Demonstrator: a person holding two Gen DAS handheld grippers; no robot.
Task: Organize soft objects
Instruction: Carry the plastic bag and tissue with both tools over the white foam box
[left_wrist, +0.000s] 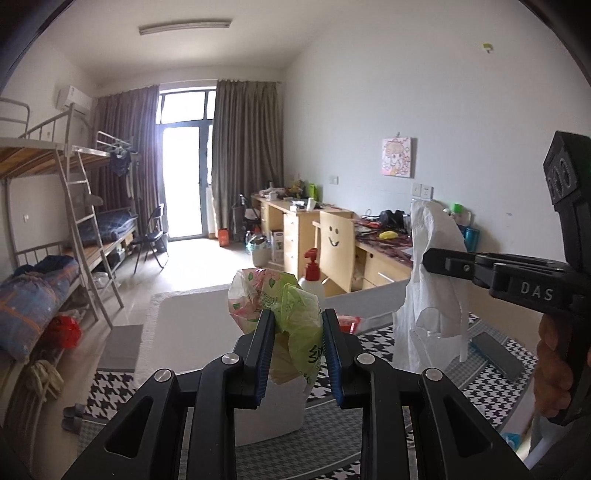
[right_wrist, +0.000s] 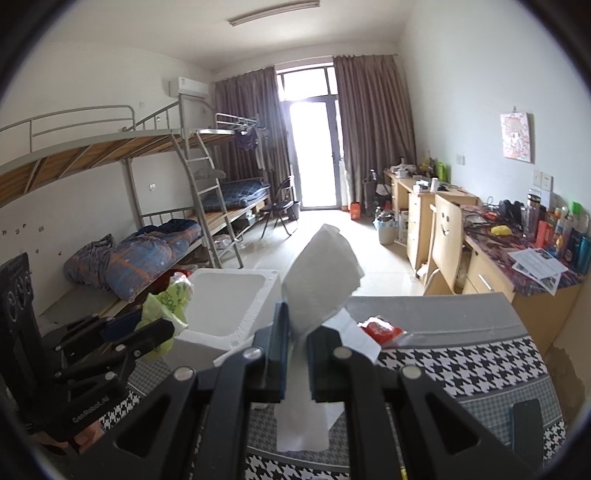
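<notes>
Holding a crumpled green plastic bag (left_wrist: 295, 317) above the white foam box (right_wrist: 229, 295), the left gripper (left_wrist: 297, 354) grips it; the right gripper (right_wrist: 297, 354) pinches white tissue paper (right_wrist: 321, 280).

Left tool (left_wrist: 297, 354) holds bag (left_wrist: 291, 314) above box (right_wrist: 225, 299); tissue (right_wrist: 321, 273) to the right.

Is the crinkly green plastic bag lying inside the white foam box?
No, the crinkly green plastic bag is pinched in the left gripper, above the white foam box.

Desk bottles (right_wrist: 561, 229) (labels perhaps printed) too blurred.
</notes>
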